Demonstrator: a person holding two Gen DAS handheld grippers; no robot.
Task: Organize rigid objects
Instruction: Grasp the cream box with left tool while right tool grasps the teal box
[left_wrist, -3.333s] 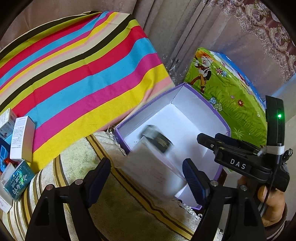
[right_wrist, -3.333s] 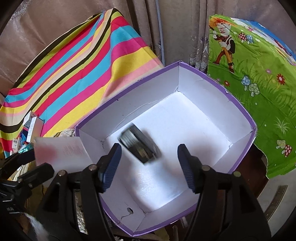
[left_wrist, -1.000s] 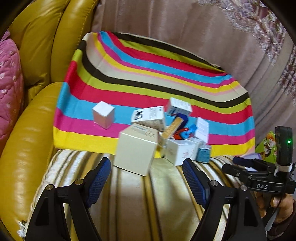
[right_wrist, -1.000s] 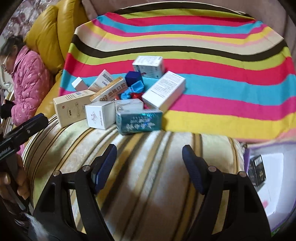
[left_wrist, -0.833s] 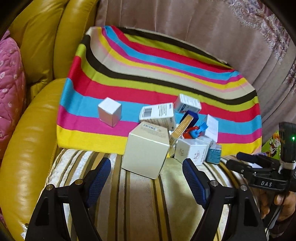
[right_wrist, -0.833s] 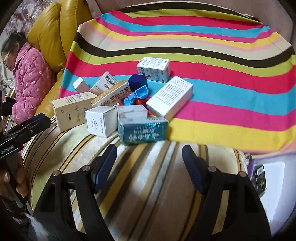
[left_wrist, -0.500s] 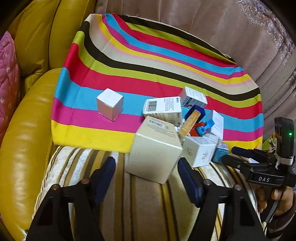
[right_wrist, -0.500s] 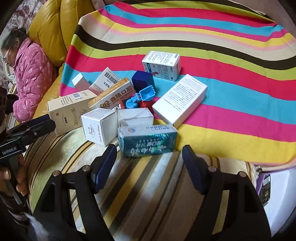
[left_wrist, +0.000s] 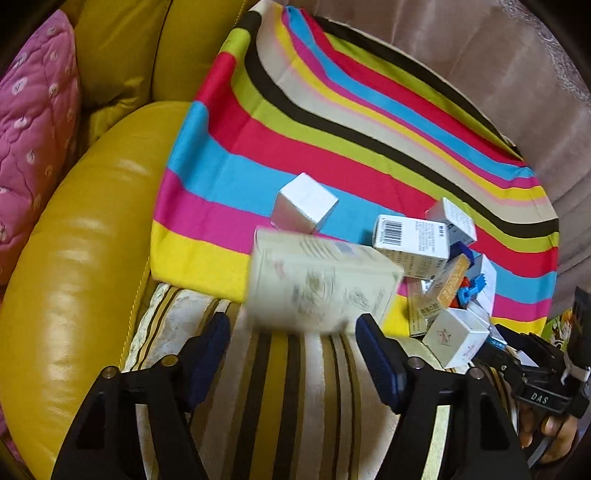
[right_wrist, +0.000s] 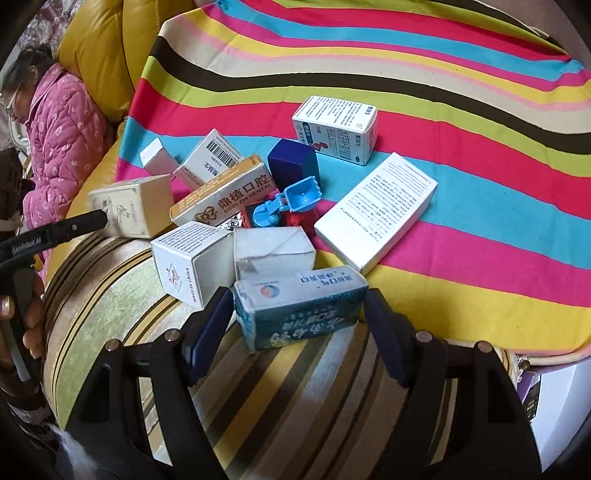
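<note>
A pile of small cartons lies where the striped cloth (right_wrist: 461, 177) meets a striped cushion (left_wrist: 295, 406). A cream box (left_wrist: 317, 280), blurred, sits just ahead of my left gripper (left_wrist: 292, 325). Its lower edge is between the fingertips, and the jaws are opening without pressing on it. In the right wrist view one left finger (right_wrist: 74, 225) overlaps that cream box (right_wrist: 136, 206). My right gripper (right_wrist: 298, 314) is open with a teal box (right_wrist: 299, 306) lying crosswise between its fingers, ends close to both pads. A white cube box (right_wrist: 192, 262) and a grey-white box (right_wrist: 273, 251) stand behind it.
Further cartons, a blue block (right_wrist: 291, 162) and a blue scoop (right_wrist: 299, 197) fill the pile. A silver cube (left_wrist: 306, 203) sits apart. Yellow sofa (left_wrist: 85, 240) at left, a person in a pink jacket (right_wrist: 62, 122) beside it. A purple-edged box (right_wrist: 532, 398) at lower right.
Both grippers have dropped closer to the pile. The cream box has turned and now looks blurred at the left fingertips. The teal box has come between the right fingers.
</note>
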